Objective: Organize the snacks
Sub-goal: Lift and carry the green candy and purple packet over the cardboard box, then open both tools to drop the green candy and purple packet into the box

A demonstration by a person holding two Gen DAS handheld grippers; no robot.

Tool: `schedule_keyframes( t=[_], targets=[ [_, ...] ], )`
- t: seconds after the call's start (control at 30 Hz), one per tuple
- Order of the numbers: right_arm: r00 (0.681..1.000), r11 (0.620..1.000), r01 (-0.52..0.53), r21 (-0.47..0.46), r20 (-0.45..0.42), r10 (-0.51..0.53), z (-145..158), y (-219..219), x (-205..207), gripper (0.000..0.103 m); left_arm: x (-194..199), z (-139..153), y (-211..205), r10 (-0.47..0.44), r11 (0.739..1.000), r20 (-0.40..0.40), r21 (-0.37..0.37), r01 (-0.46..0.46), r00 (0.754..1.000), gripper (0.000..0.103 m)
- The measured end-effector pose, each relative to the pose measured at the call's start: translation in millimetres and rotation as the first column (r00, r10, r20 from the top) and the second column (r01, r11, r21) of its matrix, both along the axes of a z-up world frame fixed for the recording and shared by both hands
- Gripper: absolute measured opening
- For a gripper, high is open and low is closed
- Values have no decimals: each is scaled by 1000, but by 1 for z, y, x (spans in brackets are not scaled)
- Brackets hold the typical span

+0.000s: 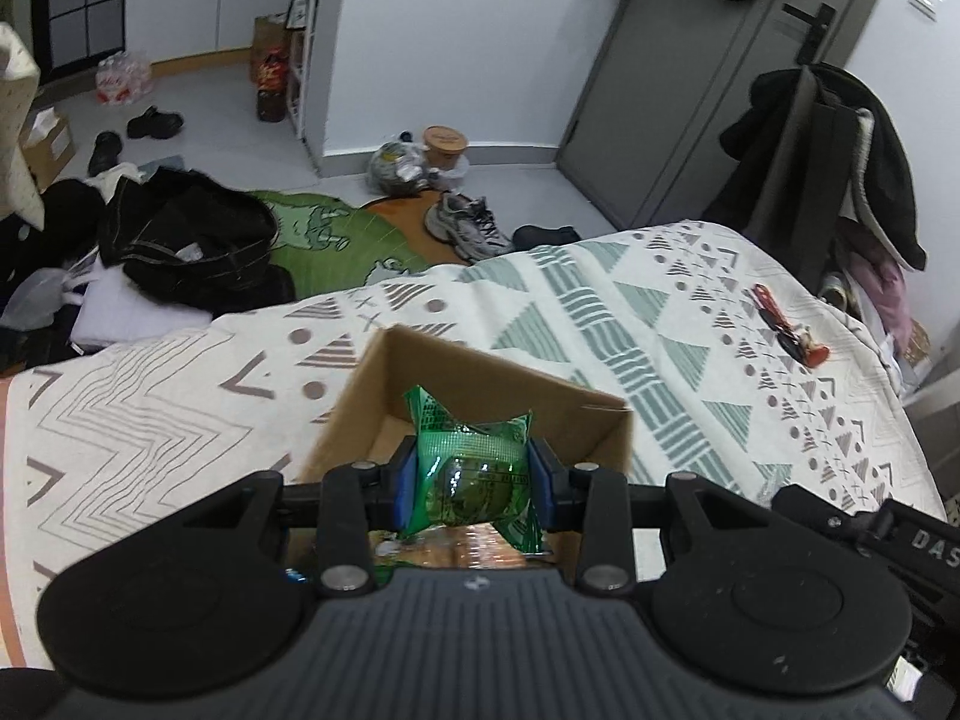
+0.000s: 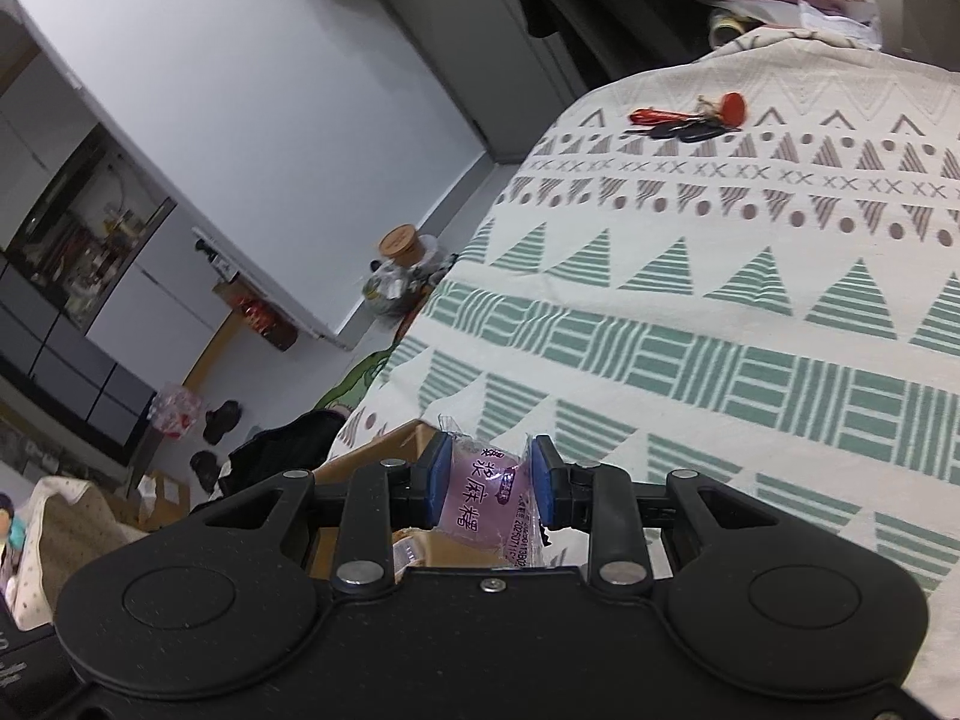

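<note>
Over the patterned bedspread [image 1: 600,312] I am working with both grippers at once. Between the blue pads of my left gripper [image 1: 471,477] I am squeezing a green snack packet [image 1: 474,468] — the fingers are drawn in close against its two sides, and its crinkled ends are sticking out above and below them. I am holding it right over the open cardboard box [image 1: 480,378], which is sitting on the bed; more wrappers are showing in the box beneath the packet, though I cannot make out what they are.

My right gripper [image 2: 491,480] is pinching a pale purple snack packet [image 2: 486,489] with dark printed characters, its fingers narrowed onto the packet's sides. I am holding this one just beside the box's edge [image 2: 384,444], which is peeking out to the left of the fingers — whether the packet is above the box or beside it I cannot tell.

Farther up the bed, well apart from the box, a bunch of keys [image 2: 690,120] with red tags is lying on the cover.
</note>
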State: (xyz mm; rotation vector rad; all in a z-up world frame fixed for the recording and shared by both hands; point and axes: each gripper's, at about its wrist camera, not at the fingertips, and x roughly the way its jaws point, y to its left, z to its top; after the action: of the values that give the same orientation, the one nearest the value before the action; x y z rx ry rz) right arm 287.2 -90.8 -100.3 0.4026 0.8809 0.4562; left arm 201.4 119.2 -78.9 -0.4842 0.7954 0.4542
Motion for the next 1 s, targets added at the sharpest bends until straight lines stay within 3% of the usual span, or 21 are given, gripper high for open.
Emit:
schedule_keyframes(
  t=[0.53, 0.83, 1.0],
  targets=[
    [996, 996, -85, 7, 10, 85, -5, 42, 1, 28, 10, -20, 36, 25, 999, -11, -48, -25, 1000, 44],
    [995, 994, -104, 26, 11, 103, -5, 60, 10, 29, 8, -16, 53, 16, 998, -31, -65, -18, 999, 45],
    [992, 990, -123, 70, 23, 122, 0, 66, 9, 34, 2, -10, 59, 8, 998, -40, -61, -10, 999, 49]
  ],
)
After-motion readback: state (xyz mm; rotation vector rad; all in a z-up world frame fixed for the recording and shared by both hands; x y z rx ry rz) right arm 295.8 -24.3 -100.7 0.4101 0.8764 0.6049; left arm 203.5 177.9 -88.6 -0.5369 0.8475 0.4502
